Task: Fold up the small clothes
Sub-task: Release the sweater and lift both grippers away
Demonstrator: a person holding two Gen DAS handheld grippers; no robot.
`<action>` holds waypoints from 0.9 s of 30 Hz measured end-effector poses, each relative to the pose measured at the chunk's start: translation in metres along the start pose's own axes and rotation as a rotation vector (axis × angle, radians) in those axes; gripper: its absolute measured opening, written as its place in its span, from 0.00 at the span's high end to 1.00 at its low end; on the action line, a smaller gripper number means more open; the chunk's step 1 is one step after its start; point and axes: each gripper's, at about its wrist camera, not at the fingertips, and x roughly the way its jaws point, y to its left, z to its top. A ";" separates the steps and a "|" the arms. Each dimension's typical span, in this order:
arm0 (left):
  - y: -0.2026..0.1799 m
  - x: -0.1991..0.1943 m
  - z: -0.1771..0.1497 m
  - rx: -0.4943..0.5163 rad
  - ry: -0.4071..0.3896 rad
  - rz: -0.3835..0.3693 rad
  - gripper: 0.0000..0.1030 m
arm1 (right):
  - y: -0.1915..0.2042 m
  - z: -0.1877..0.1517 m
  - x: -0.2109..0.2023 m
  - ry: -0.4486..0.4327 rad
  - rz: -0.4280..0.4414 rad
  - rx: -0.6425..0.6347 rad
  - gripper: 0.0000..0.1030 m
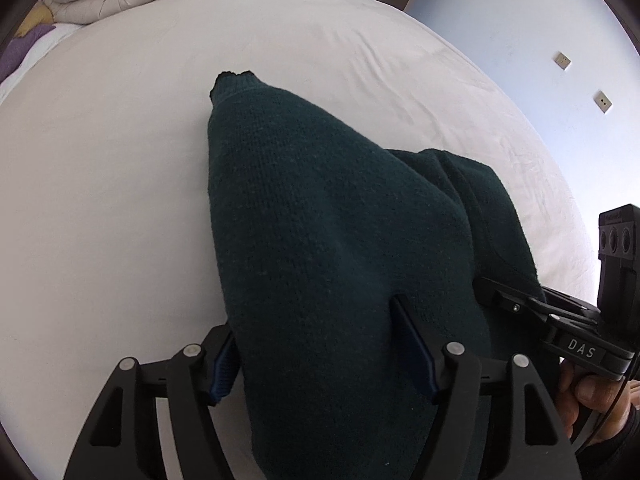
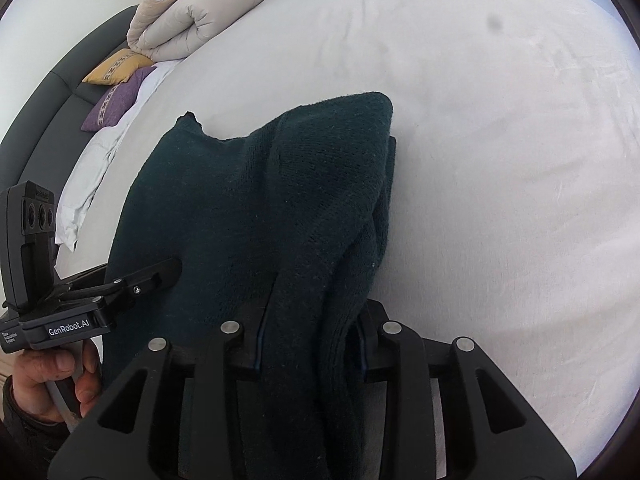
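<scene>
A dark green knit sweater point(image 1: 320, 240) lies folded on the white bed sheet point(image 1: 100, 180), filling the centre and lower part of both views.

In the left wrist view the left gripper point(image 1: 320, 344) stands wide, its blue-padded fingers point(image 1: 222, 372) on either side of a broad fold of the knit. The cloth lies between them, the pads at its edges; whether they press on it I cannot tell. At the right edge of that view the right gripper point(image 1: 520, 304) reaches onto the sweater, a hand point(image 1: 588, 400) below it.

The right wrist view shows the right gripper point(image 2: 310, 340) much narrower, its fingers point(image 2: 258, 344) closed against a bunched fold. Lower left there, the left gripper point(image 2: 160, 276) rests on the knit, held by a hand point(image 2: 52, 380).

Only the right wrist view shows the grey headboard point(image 2: 44, 108), the yellow and purple cushions point(image 2: 116, 92) and the whole rolled duvet point(image 2: 184, 24) at upper left. Only the left wrist view shows wall sockets point(image 1: 562, 60) at upper right.
</scene>
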 end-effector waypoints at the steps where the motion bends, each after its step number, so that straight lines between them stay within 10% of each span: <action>1: 0.002 -0.002 -0.002 -0.002 -0.006 0.011 0.23 | 0.001 0.000 -0.001 -0.001 -0.001 -0.007 0.71; 6: -0.001 -0.031 -0.006 -0.026 -0.104 -0.011 0.23 | -0.004 0.005 -0.044 -0.111 -0.016 0.040 0.57; 11: -0.019 -0.106 -0.028 0.026 -0.403 0.076 0.00 | -0.005 -0.007 -0.115 -0.294 -0.097 0.018 0.48; 15: -0.043 -0.177 -0.053 0.078 -0.670 0.182 0.00 | 0.012 -0.023 -0.167 -0.441 -0.137 -0.020 0.45; 19: -0.072 -0.234 -0.063 0.126 -0.861 0.264 0.00 | 0.034 -0.038 -0.230 -0.672 -0.192 -0.049 0.16; 25: -0.117 -0.287 -0.076 0.289 -0.986 0.466 0.00 | 0.073 -0.061 -0.327 -1.043 -0.233 -0.168 0.00; 27: -0.115 -0.294 -0.073 0.269 -0.949 0.385 0.00 | 0.084 -0.064 -0.349 -1.081 -0.212 -0.197 0.00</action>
